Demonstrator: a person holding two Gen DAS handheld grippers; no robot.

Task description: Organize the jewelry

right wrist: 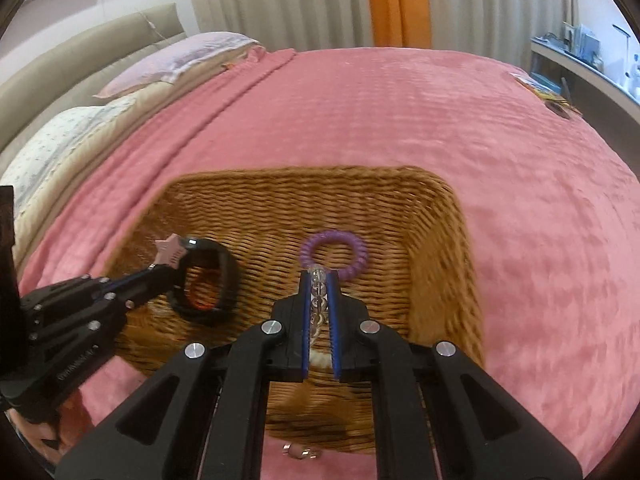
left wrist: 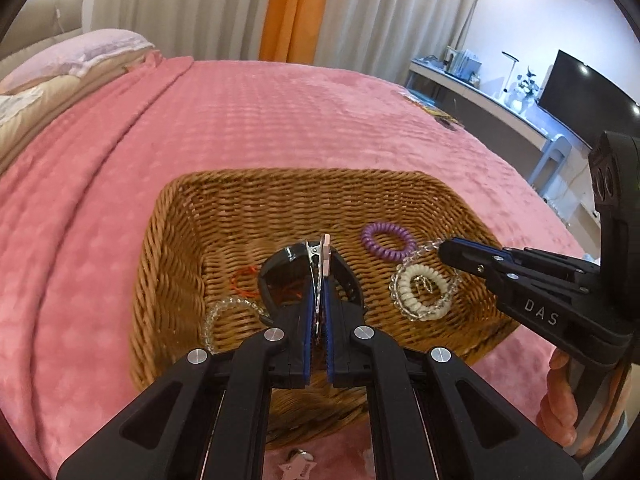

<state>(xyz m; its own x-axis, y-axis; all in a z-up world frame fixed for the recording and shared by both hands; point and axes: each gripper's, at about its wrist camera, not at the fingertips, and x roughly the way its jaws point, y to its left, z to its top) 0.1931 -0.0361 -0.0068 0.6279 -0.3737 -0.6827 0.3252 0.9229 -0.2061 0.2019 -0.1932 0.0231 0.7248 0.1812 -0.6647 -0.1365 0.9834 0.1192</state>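
White "DAS" on right claw [left wrist: 444, 251]

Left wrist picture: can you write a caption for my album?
Left gripper shut on a pink star hair clip and right gripper holding a clear bead bracelet, both over the wicker basket.

Soft, even indoor light; strong fisheye bending with dark corners; right wrist view motion-blurred.
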